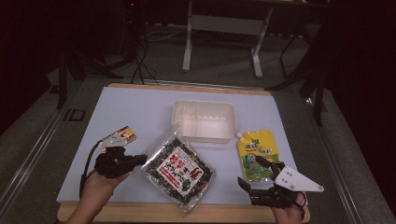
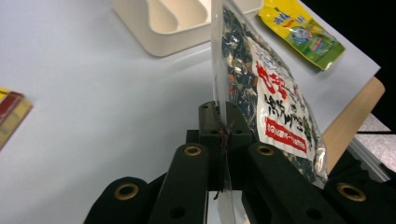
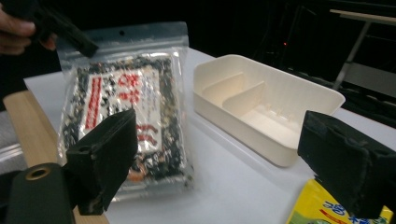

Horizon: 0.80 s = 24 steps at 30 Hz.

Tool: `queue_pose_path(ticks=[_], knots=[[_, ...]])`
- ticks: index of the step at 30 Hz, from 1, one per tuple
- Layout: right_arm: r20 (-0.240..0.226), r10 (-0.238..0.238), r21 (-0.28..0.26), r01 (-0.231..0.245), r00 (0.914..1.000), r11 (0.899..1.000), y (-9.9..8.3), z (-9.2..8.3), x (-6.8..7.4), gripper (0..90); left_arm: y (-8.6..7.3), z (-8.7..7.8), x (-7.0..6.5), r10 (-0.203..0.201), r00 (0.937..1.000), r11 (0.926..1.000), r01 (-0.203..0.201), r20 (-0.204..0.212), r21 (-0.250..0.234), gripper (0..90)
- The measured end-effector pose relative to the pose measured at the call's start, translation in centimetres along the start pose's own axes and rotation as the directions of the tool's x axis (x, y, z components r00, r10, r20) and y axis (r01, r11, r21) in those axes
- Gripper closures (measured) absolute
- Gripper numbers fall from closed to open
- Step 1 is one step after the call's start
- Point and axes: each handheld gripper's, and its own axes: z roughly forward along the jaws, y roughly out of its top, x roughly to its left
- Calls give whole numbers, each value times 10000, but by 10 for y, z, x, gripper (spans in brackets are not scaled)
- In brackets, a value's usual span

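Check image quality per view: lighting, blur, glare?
High view: dim, surroundings near black, white board evenly lit. Left gripper view: sharp, slight sheen on the seaweed bag. Right gripper view: soft; near jaws, the bag and the tray blurred, background dark.

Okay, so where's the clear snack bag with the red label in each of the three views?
High view: snack bag lies lower centre, its left edge pinched by the left tool.
Left gripper view: centre right, standing edge-on from the jaws.
Right gripper view: left of centre.
Shared landmark: cream tray.
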Motion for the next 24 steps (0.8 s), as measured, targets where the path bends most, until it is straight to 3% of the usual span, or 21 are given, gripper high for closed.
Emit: queue_pose_path(ticks=[5,7,8,11,12,13,14,16,17,18,19,20,22,23,24], knots=[[-229,-249,-355,241,9994,9991,1,-3,-3,133,9,-5,-14,500,9986,9987,-497,198,-150,898],[-14,-322,-294,321,9995,9991,1,-3,-5,132,17,-11,-25,869,9959,9957,-860,254,-334,898],[-14,-322,-294,321,9995,9991,1,-3,-5,132,17,-11,-25,869,9959,9957,-860,254,-334,897],[-73,-33,-105,32,10000,9999,2,-3,-7,128,28,-17,-36,1443,9886,9882,-1418,423,-584,898],[-73,-33,-105,32,10000,9999,2,-3,-7,128,28,-17,-36,1443,9886,9882,-1418,423,-584,897],[-231,178,4,-178,9996,9998,3,-3,-7,107,33,-20,-43,1786,9824,9821,-1747,549,-700,897],[-231,178,4,-178,9996,9998,3,-3,-7,107,33,-20,-43,1786,9824,9821,-1747,549,-700,897],[-136,23,255,-20,9999,9997,4,-1,-4,102,37,-23,-50,2260,9717,9720,-2203,683,-821,897],[-136,23,255,-20,9999,9997,4,-1,-4,102,40,-25,-54,2614,9619,9632,-2547,799,-860,897],[-565,157,260,-143,9983,9996,3,-1,-4,101,44,-27,-60,2944,9519,9534,-2862,857,-957,897],[-630,218,287,-200,9978,9994,3,0,-5,101,44,-27,-60,2944,9519,9534,-2862,857,-957,897],[-630,218,287,-200,9978,9994,3,0,-5,101,46,-28,-63,3310,9388,9407,-3204,955,-1112,897],[-710,268,316,-246,9971,9992,4,0,-5,101,50,-31,-69,3666,9258,9266,-3544,925,-1256,897],[-754,366,282,-346,9965,9990,5,1,-5,101,52,-32,-71,3885,9143,9177,-3727,1143,-1376,896],[-754,366,282,-346,9965,9990,5,1,-5,101,52,-32,-71,3885,9143,9177,-3727,1143,-1376,897]])
